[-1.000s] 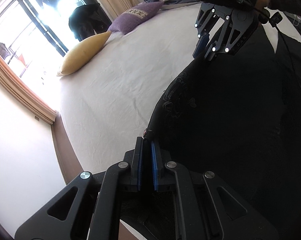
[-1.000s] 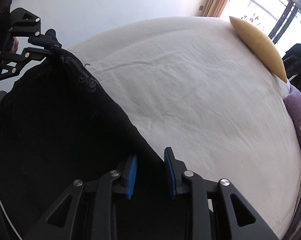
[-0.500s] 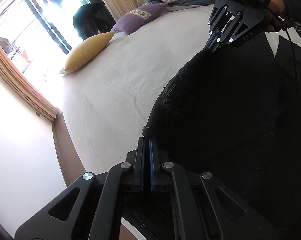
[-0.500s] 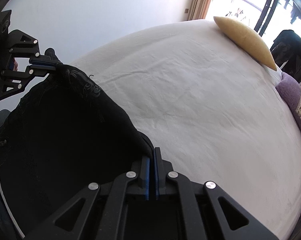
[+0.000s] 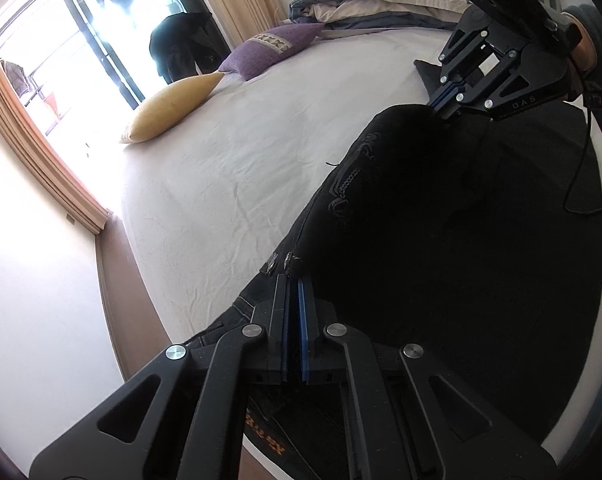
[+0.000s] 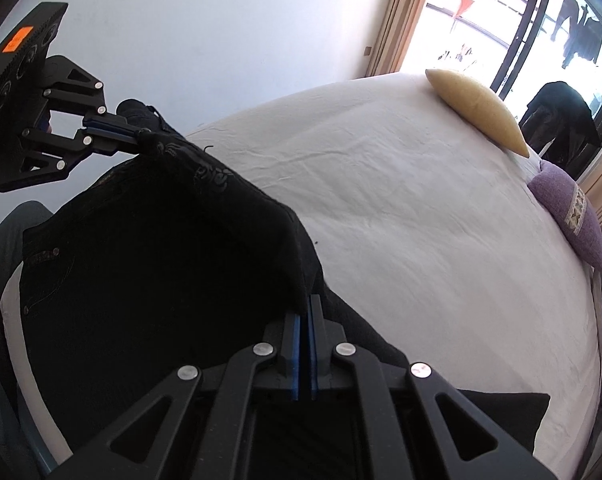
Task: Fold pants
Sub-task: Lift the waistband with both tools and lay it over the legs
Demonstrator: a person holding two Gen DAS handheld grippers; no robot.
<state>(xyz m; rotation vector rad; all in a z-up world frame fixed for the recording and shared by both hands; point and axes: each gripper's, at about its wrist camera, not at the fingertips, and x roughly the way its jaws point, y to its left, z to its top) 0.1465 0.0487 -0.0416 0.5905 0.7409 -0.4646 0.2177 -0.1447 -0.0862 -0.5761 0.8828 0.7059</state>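
Black pants [image 5: 441, 216] with embroidered trim lie on the near part of a white bed, their top edge lifted off the sheet. My left gripper [image 5: 295, 284] is shut on one end of that edge. My right gripper [image 6: 304, 304] is shut on the other end. In the left wrist view the right gripper [image 5: 441, 102] shows at the upper right, pinching the cloth. In the right wrist view the left gripper [image 6: 133, 138] shows at the upper left, pinching the cloth. The pants [image 6: 153, 264] hang taut between the two grippers.
The white bed sheet [image 5: 237, 160] spreads beyond the pants. A yellow pillow [image 5: 173, 106] and a purple cushion [image 5: 277, 46] lie at its far side, with piled bedding [image 5: 373, 0] behind. A window with curtains [image 6: 481, 12] and a white wall [image 6: 221, 20] bound the room.
My right gripper went from open around the pants' edge to shut on it. Both grippers then rose, lifting the edge off the bed.
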